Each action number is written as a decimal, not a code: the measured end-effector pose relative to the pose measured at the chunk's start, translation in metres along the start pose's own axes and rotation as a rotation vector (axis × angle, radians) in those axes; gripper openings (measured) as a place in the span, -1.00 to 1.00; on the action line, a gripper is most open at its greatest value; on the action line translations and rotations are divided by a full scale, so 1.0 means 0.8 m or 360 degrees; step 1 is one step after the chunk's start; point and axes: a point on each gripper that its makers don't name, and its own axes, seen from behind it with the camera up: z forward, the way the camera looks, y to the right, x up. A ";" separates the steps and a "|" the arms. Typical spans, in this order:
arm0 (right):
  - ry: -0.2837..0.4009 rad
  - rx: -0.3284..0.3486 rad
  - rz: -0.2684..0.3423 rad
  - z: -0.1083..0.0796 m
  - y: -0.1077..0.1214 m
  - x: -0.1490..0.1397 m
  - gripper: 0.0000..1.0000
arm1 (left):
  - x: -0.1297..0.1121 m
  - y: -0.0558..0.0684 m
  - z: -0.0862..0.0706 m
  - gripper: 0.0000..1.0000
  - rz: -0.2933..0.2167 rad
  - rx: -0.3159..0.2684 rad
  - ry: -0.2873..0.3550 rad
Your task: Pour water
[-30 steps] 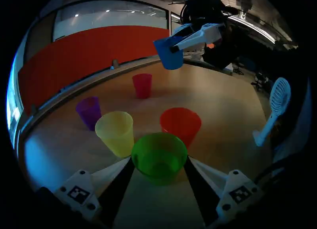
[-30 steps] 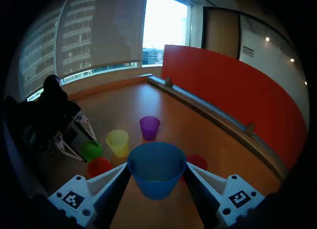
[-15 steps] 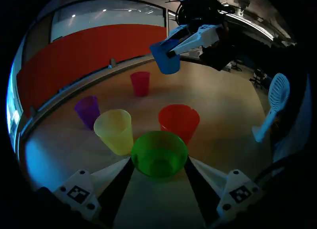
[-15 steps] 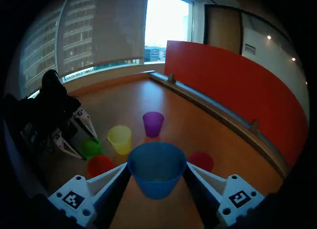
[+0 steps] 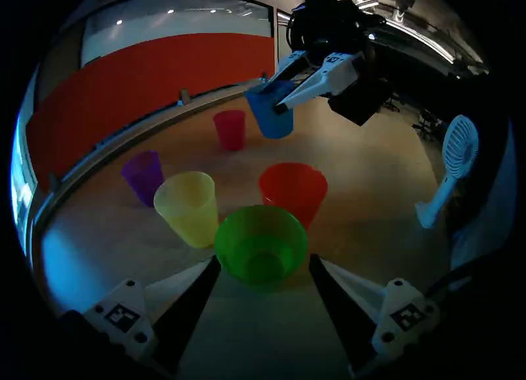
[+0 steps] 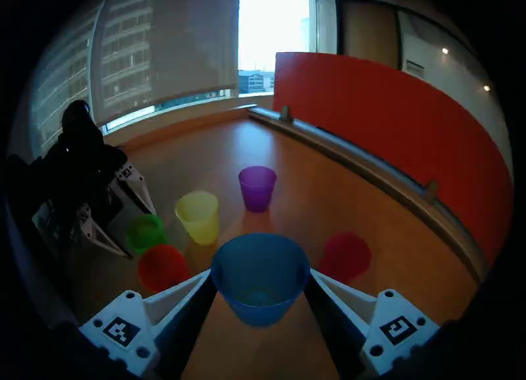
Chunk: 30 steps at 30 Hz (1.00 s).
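Observation:
My left gripper [image 5: 263, 261] is shut on a green cup [image 5: 262, 248], held upright low over the wooden table [image 5: 368, 183]. Just beyond it stand a yellow cup [image 5: 189, 206], a red cup [image 5: 294, 190], a purple cup [image 5: 143, 175] and a pink cup [image 5: 230, 128]. My right gripper [image 6: 260, 278] is shut on a blue cup [image 6: 260, 285], upright in the air. In the left gripper view that blue cup [image 5: 269, 114] hangs beside the pink cup, in the right gripper [image 5: 279, 104]. The right gripper view shows the left gripper [image 6: 135, 212] with the green cup [image 6: 146, 230] at the left.
A white hand fan [image 5: 454, 163] stands on the table at the right. A red partition wall [image 5: 144, 77] and a ledge run along the table's far side. Windows [image 6: 269, 38] lie beyond the table. A person's dark sleeve [image 6: 72, 163] is behind the left gripper.
The right gripper has carried the blue cup lower and nearer to the group of cups, now beside the pink one. The left gripper and green cup have barely shifted.

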 end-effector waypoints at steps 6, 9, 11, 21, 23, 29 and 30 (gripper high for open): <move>-0.0064 0.0009 0.0032 0.017 0.000 -0.025 0.83 | 0.001 -0.003 -0.010 1.00 0.0002 0.0025 0.0003; -0.0103 0.0010 0.0031 0.024 0.000 -0.037 0.83 | 0.000 -0.002 -0.014 1.00 0.0004 0.0034 0.0007; -0.0122 0.0005 0.0028 0.029 0.001 -0.044 0.82 | 0.000 -0.002 -0.017 1.00 0.0004 0.0045 0.0012; -0.0184 0.0021 0.0038 0.041 -0.001 -0.070 0.83 | -0.001 -0.001 -0.033 1.00 -0.0029 0.0059 0.0038; -0.0190 0.0019 0.0037 0.042 -0.001 -0.074 0.83 | 0.000 0.000 -0.036 1.00 -0.0033 0.0060 0.0043; -0.0200 0.0014 0.0029 0.044 -0.001 -0.082 0.83 | -0.001 0.004 -0.040 1.00 -0.0036 0.0056 0.0047; -0.0200 0.0013 0.0030 0.044 -0.001 -0.083 0.83 | -0.002 0.005 -0.040 1.00 -0.0034 0.0054 0.0045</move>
